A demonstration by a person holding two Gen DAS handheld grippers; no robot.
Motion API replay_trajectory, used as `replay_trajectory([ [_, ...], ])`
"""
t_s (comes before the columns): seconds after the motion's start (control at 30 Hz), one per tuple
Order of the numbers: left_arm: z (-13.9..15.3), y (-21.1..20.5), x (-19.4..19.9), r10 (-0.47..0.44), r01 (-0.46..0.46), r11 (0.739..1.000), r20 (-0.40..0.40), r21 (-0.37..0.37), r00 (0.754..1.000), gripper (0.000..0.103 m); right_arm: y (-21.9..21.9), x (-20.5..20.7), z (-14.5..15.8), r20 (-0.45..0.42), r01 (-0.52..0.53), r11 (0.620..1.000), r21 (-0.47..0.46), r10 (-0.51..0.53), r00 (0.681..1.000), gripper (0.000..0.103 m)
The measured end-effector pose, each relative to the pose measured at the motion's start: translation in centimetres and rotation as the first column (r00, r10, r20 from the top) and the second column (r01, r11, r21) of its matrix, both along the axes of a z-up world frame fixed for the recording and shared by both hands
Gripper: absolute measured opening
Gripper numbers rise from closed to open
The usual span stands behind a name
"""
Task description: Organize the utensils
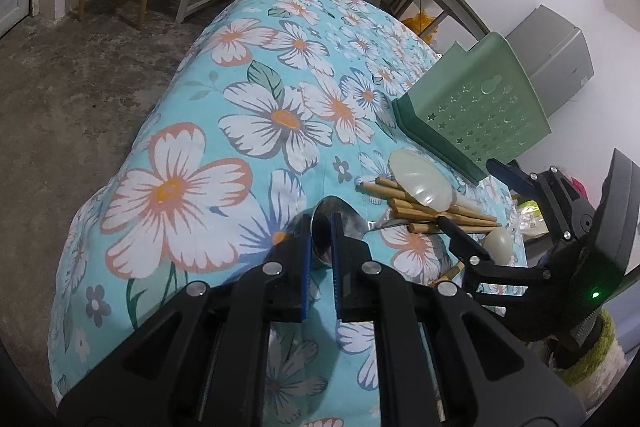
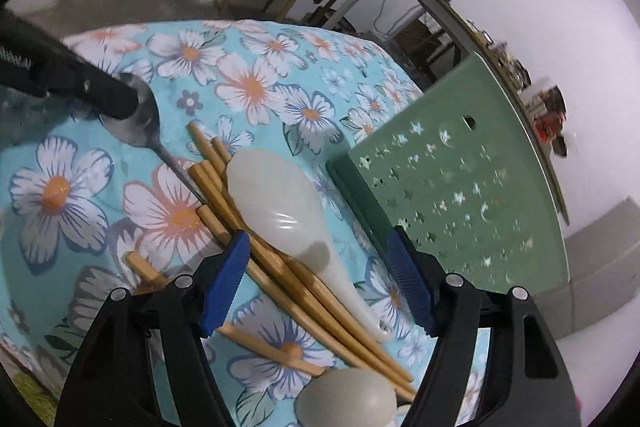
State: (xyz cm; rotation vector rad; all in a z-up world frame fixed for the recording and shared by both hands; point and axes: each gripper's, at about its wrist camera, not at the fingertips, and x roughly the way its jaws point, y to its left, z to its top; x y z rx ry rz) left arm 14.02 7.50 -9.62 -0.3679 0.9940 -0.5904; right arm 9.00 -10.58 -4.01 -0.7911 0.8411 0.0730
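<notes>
Left wrist view: left tongs (image 1: 321, 227) are clenched on the bowl of the metal spoon (image 1: 340, 223), blue pads nipping its rim; the spoon's handle runs off to the right toward the pile of bamboo chopsticks (image 1: 432, 211) on the floral bedspread (image 1: 192, 163). A white plastic rice paddle (image 1: 424, 183) lies across the chopsticks, and the green perforated utensil holder (image 1: 476, 107) lies tipped on its side just beyond. Right tongs (image 1: 468, 207) come in from the right over the same pile. Right wrist view: right tongs (image 2: 320, 287) stand released and wide, the pads straddling the paddle handle (image 2: 352, 291) and the chopsticks (image 2: 280, 267) without pressing on either. Long axis of paddle and chopsticks runs diagonally, upper left to lower right, roughly along the tongs' pointing line. The holder (image 2: 460, 187) is close on the right. A second pale spoon (image 2: 348, 399) sits at the bottom edge. Judgement: the right hand is nearer the pile and is lined up for a pick there; which item, cannot tell.
</notes>
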Motion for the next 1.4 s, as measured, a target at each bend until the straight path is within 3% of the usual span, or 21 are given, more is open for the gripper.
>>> replay_trajectory([
  [0.13,-0.1,0.1,0.0,-0.001,0.001,1.000,0.002,-0.005,1.000,0.008,0.4,0.2,0.0,0.010,-0.012,0.999,-0.034,0.012,1.000,0.069],
  [0.43,-0.2,0.0,0.0,-0.001,0.001,1.000,-0.002,-0.014,1.000,0.008,0.0,0.7,1.7,0.051,0.016,1.000,-0.007,-0.015,0.999,0.069],
  [0.83,-0.2,0.0,0.0,-0.001,0.001,1.000,-0.001,-0.013,1.000,0.008,0.6,3.3,0.7,0.038,0.010,1.000,0.015,-0.011,0.999,0.042],
  [0.97,-0.1,-0.1,0.0,-0.001,0.001,1.000,0.009,-0.005,1.000,0.008,0.9,4.3,0.4,0.012,0.013,0.998,0.060,-0.014,1.000,0.014],
  [1.0,0.0,-0.1,-0.1,0.000,0.000,1.000,0.014,-0.002,1.000,0.008,0.8,4.3,0.6,0.018,0.019,0.998,0.067,-0.020,1.000,0.013],
  [1.2,1.9,-0.1,-0.7,0.009,-0.013,0.999,0.101,0.038,0.995,0.006,-0.5,3.1,3.2,0.092,0.057,0.989,0.137,-0.070,0.993,0.009],
  [1.4,5.2,-0.3,-2.2,0.002,-0.021,0.997,0.232,0.076,0.973,0.002,-3.1,1.2,7.5,0.218,0.128,0.965,0.227,-0.179,0.959,0.005],
])
